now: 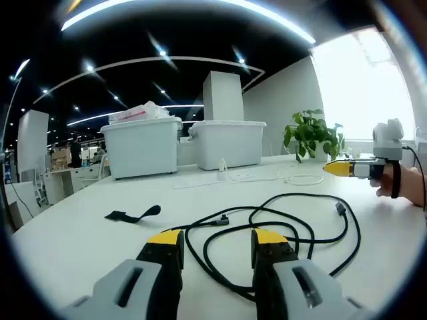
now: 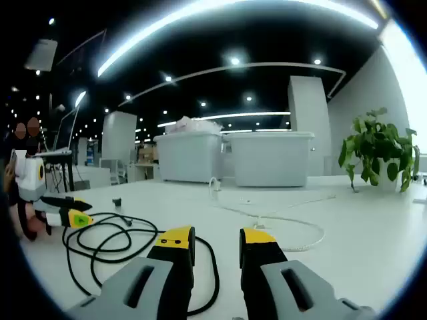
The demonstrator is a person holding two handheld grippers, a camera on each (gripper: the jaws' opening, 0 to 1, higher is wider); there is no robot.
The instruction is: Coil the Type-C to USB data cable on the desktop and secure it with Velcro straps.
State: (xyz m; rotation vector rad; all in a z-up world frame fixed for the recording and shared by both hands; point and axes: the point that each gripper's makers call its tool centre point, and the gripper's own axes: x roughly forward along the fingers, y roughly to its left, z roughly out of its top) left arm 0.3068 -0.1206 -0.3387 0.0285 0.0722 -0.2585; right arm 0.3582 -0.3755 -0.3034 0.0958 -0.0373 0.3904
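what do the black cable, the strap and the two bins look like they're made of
Black cable: probably rubbery plastic sheath, smooth, bending in loose loops.
Strap: matte black, limp and flat, likely fabric Velcro.
Bins: pale, slightly translucent, lidded, probably plastic.

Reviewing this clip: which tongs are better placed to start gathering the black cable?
Left, probably. The left tongs are open right over the loose black cable, its loops running between the tips. The right tongs are also open, with the cable mostly off to their left.
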